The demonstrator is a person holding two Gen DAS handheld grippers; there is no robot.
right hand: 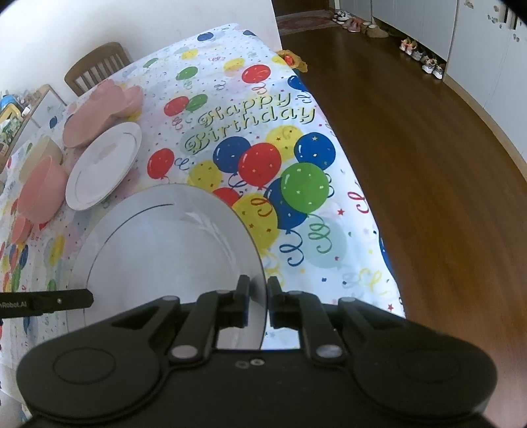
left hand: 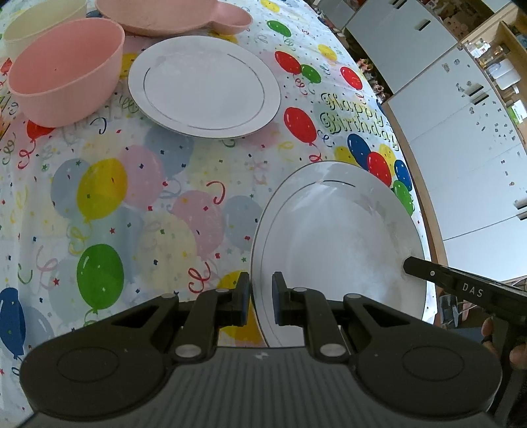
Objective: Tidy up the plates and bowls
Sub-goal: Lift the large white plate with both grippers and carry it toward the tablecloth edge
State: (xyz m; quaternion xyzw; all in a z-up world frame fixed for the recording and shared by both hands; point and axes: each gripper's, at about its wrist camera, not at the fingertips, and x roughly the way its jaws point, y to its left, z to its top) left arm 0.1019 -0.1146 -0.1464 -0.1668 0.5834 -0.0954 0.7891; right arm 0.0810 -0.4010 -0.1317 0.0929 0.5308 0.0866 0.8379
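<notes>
A large white plate (left hand: pixel 339 243) with a thin dark ring is held between both grippers above the balloon tablecloth; it also shows in the right wrist view (right hand: pixel 164 250). My left gripper (left hand: pixel 261 296) is shut on its left rim. My right gripper (right hand: pixel 257 299) is shut on its right rim, and also shows in the left wrist view (left hand: pixel 461 289). A second white plate (left hand: pixel 204 85) lies flat further back on the table, also in the right wrist view (right hand: pixel 103 164). A pink bowl (left hand: pixel 66 69) stands left of it.
A cream bowl (left hand: pixel 42 19) and a pink divided dish (left hand: pixel 171 16) sit at the back. The table edge (right hand: pixel 359 184) drops to a wooden floor (right hand: pixel 428 131) on the right. White cabinets (left hand: pixel 461 115) and a wooden chair (right hand: pixel 95 66) stand beyond.
</notes>
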